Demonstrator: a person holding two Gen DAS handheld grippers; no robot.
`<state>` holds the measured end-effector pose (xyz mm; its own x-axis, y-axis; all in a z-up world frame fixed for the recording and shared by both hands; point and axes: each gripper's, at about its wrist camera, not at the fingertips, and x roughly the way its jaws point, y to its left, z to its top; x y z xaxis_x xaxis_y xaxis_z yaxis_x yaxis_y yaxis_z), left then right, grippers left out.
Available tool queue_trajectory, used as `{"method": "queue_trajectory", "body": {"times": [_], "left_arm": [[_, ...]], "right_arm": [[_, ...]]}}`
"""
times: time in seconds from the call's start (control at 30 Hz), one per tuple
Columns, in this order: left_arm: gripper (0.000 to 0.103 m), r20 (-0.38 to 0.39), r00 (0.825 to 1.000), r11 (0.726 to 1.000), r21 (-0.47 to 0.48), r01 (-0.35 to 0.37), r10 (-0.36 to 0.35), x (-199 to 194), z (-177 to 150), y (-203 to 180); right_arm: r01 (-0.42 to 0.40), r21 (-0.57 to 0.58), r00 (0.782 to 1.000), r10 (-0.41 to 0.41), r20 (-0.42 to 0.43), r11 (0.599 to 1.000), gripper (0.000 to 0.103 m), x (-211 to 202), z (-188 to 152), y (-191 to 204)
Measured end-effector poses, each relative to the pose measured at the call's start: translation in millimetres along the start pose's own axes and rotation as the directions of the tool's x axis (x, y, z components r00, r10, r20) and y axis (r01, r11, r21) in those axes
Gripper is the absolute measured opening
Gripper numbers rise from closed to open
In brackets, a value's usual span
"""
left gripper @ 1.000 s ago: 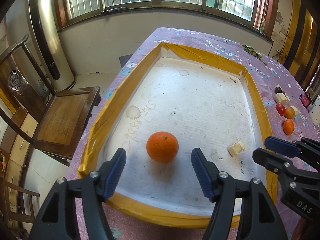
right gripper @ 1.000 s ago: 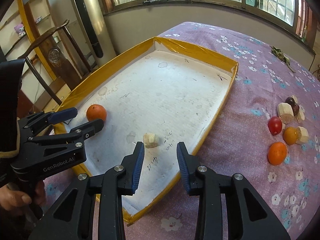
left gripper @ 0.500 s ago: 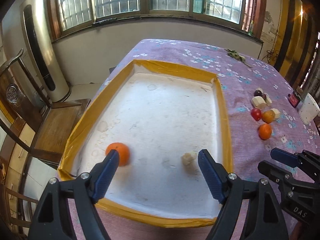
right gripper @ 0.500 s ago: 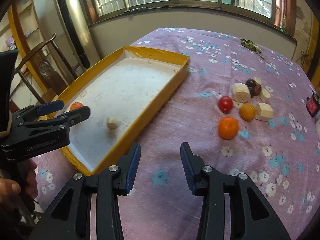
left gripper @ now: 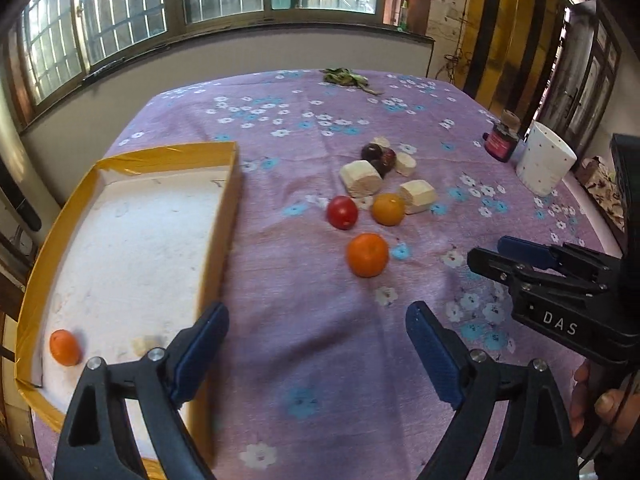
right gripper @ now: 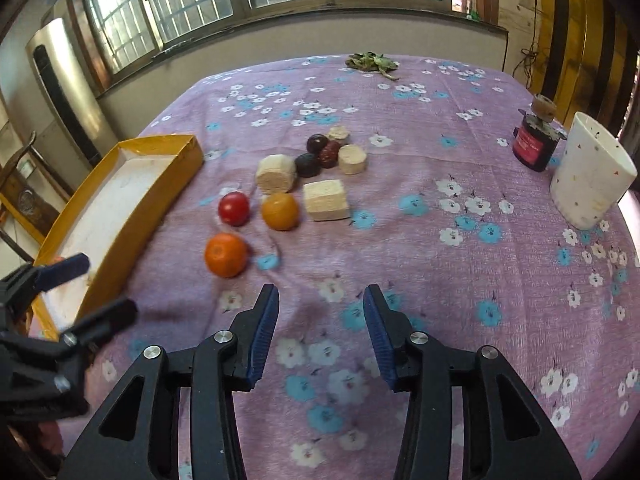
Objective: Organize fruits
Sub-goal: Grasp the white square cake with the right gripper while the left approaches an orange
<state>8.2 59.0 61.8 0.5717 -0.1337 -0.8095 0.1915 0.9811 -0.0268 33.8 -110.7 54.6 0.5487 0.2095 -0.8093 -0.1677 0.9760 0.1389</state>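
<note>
Both the left gripper (left gripper: 316,344) and right gripper (right gripper: 320,332) are opening, empty, above the tablecloth (right gripper: 440,280)

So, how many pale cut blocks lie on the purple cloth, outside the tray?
4: a big round one beside the dark fruits, a square one in front, two small rounds behind. More may be hidden.

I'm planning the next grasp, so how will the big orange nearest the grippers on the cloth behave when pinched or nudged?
The orange looks round, so a nudge would probably roll it across the tablecloth. Its skin looks smooth and slightly glossy, so it may slip from flat pads unless pinched at its widest part. It seems firm, and will likely hold its shape.
</note>
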Motion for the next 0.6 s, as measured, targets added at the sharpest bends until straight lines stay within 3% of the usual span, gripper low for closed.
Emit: {"method": "queue_trajectory", "body": {"times": [0.17,0.47,0.6], "left_arm": [[0.092,-0.046,0.999,1.000,0.003,0.011,-0.011,21,4,-21],[0.092,-0.089,0.996,0.997,-0.076,-0.013,0.007,48,16,-15],[0.092,-0.094,0.996,0.995,-0.097,-0.006,-0.003,57,21,-14]], "right_arm": [[-0.039,-0.014,0.999,0.038,-0.017,0.999,0.044,22,24,-16],[-0.141,-0.055,0.987,0.137,-0.079,0.988,0.044,79,54,-22],[-0.161,-0.139,0.986,0.152,-0.072,0.977,0.044,84,58,-13]]}}
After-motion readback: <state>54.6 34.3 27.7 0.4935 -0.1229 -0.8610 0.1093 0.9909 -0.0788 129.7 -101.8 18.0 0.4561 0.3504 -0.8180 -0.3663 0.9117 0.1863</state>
